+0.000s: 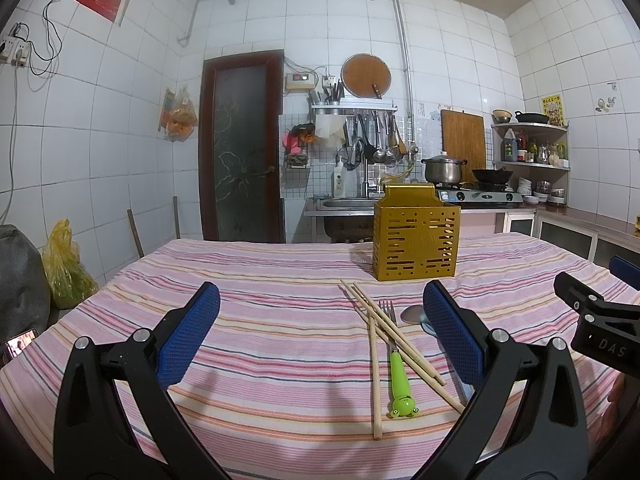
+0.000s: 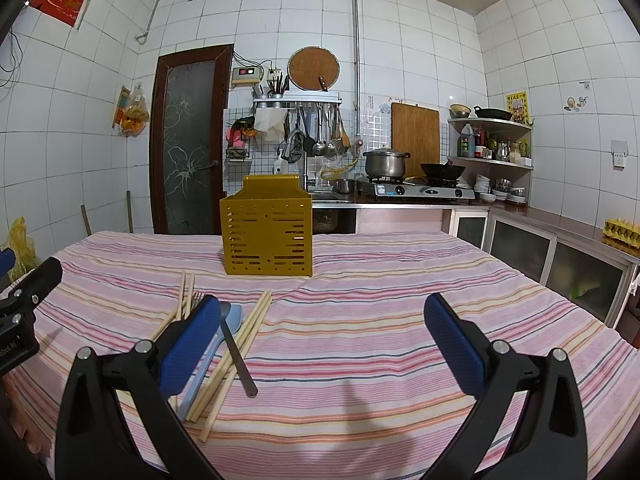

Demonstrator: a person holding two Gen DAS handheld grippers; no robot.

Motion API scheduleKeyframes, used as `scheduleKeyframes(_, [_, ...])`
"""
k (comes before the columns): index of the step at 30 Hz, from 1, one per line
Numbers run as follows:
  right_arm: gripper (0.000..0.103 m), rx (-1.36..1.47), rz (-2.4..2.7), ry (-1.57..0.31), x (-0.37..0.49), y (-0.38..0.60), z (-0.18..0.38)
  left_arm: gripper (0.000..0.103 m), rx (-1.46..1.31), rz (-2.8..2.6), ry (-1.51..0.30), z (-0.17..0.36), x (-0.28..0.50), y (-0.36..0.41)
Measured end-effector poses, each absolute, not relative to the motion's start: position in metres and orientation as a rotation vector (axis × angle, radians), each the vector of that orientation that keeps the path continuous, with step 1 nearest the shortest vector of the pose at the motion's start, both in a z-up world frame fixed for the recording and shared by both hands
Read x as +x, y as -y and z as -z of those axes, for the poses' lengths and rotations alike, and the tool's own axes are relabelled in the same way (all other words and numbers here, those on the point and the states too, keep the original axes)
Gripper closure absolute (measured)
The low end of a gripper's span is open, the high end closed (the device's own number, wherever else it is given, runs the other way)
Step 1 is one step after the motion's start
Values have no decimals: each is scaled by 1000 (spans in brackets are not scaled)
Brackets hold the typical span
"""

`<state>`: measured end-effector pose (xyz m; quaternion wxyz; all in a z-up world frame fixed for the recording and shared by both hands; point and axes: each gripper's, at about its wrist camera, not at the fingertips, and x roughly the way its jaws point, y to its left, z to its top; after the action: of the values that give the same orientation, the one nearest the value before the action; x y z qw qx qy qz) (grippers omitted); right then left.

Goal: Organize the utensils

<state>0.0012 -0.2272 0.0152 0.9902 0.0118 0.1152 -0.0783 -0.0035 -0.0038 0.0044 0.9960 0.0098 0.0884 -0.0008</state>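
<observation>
A yellow slotted utensil holder point(image 1: 416, 236) stands upright on the striped tablecloth point(image 1: 280, 320); it also shows in the right wrist view point(image 2: 267, 228). In front of it lie wooden chopsticks point(image 1: 394, 342), a fork with a green frog handle point(image 1: 399, 376) and a metal spoon point(image 1: 414, 314), partly hidden behind my finger. The right wrist view shows more chopsticks point(image 2: 236, 354), a blue spoon point(image 2: 224, 336) and a dark metal spoon point(image 2: 239, 356). My left gripper point(image 1: 320, 320) is open and empty, left of the utensils. My right gripper point(image 2: 320, 332) is open and empty, right of them.
The table's far edge faces a kitchen counter with a sink point(image 1: 346, 204), a gas stove with a pot point(image 2: 386, 164) and a wok point(image 2: 442, 170). A corner shelf point(image 2: 490, 160) holds bottles. A yellow bag point(image 1: 66, 272) sits left of the table.
</observation>
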Motion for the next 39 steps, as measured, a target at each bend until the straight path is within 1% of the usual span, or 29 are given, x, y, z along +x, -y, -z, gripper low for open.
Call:
scheduleKeyframes(14, [4, 20, 164, -230, -1, 228, -12, 5, 22, 6, -173, -5, -5, 4])
scheduleKeyframes(24, [4, 24, 181, -219, -4, 227, -12, 5, 51, 12, -139, -7, -17, 11])
scheduleKeyframes(39, [4, 25, 182, -239, 1, 227, -15, 5, 60, 59, -178, -4, -15, 12])
